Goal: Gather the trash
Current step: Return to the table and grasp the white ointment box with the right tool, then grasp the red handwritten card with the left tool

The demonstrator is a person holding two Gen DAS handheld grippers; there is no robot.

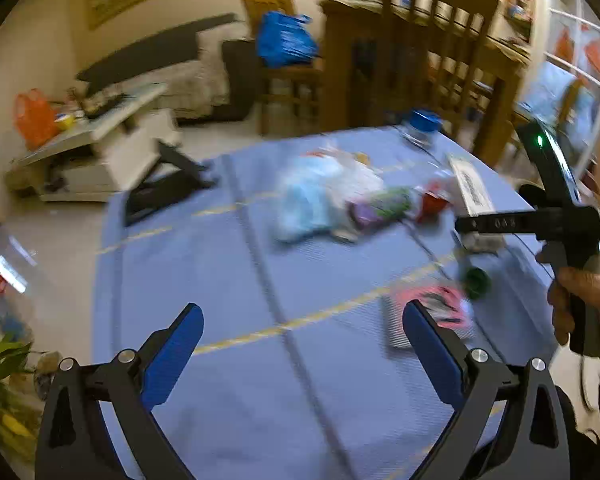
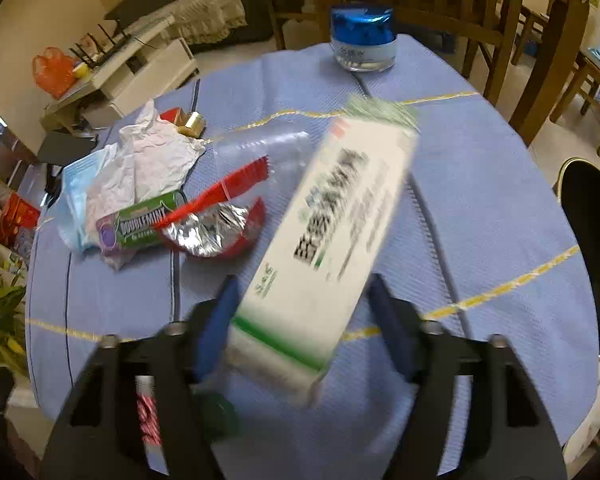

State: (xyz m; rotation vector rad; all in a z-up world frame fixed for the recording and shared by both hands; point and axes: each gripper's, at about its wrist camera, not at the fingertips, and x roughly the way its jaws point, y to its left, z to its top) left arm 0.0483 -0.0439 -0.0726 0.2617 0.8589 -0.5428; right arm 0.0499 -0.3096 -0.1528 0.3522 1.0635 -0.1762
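A white and green carton (image 2: 332, 236) lies on the blue tablecloth (image 2: 480, 200) between the fingers of my right gripper (image 2: 304, 300), which stands open around its near end. Whether the pads touch it I cannot tell. Trash lies to its left: a Doublemint gum pack (image 2: 140, 222), a red foil wrapper (image 2: 216, 224), crumpled white paper (image 2: 148, 160) and a light blue pack (image 2: 74, 196). My left gripper (image 1: 300, 328) is open and empty above the cloth (image 1: 240, 280). A pink wrapper (image 1: 440, 312) and a green cap (image 1: 476, 280) lie near its right finger.
A jar with a blue lid (image 2: 362, 38) stands at the table's far edge. Wooden chairs (image 2: 500, 20) stand behind the table. A black laptop stand (image 1: 164, 184) sits at the far left corner. A black round stool (image 2: 592, 248) is to the right. Plants (image 1: 0, 392) are at the left.
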